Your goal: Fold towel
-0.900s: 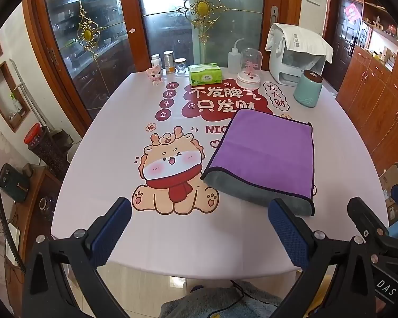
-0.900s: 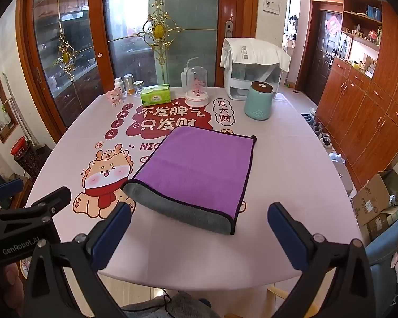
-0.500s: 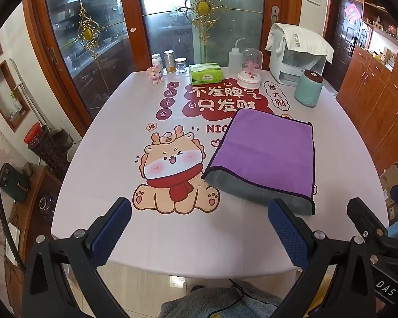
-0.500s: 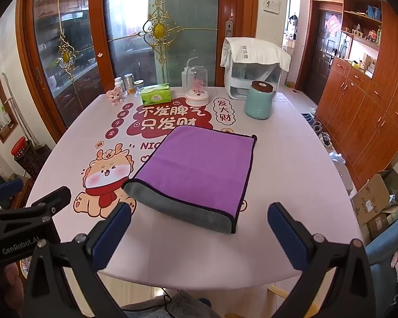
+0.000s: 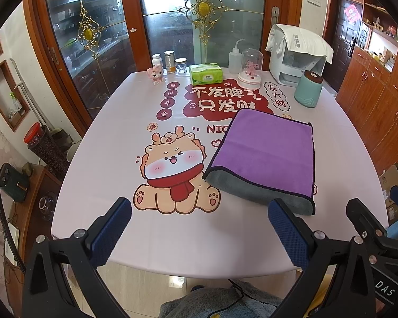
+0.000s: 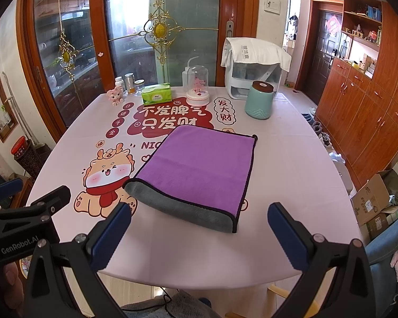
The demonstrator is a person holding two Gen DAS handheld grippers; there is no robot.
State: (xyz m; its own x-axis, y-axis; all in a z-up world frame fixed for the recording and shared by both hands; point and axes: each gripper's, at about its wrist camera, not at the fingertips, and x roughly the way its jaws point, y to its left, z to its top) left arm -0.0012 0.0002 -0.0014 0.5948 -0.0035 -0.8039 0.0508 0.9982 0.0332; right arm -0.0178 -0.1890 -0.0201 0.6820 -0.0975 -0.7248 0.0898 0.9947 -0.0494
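Your fingers are spread wide on both tools and grasp nothing: the left gripper [image 5: 199, 228] and the right gripper [image 6: 199, 228] both hang above the near edge of the table [image 6: 199, 259], short of the cloth.

The towel [image 6: 199, 164] lies flat on the table, just right of the cartoon dragon [image 6: 106, 175] printed on the tablecloth, its left edge overlapping the print's lettering. It already looks folded once: the purple face is up, and a rounded grey fold [image 6: 177, 209] runs along the side nearest you, with the black-trimmed edges lined up at the far side. So you have, at a guess, one fold done. What is left depends on how small you want it; a second fold, bringing one short side across to the other, would seem the natural next step, and neither tool has touched a corner for it.

Beyond the towel, further from the dragon, stand a teal canister [image 6: 260, 100], a glass dome ornament [image 6: 197, 90] and a green tissue pack [image 6: 156, 94], all well apart from the cloth and unlikely to get in your way.
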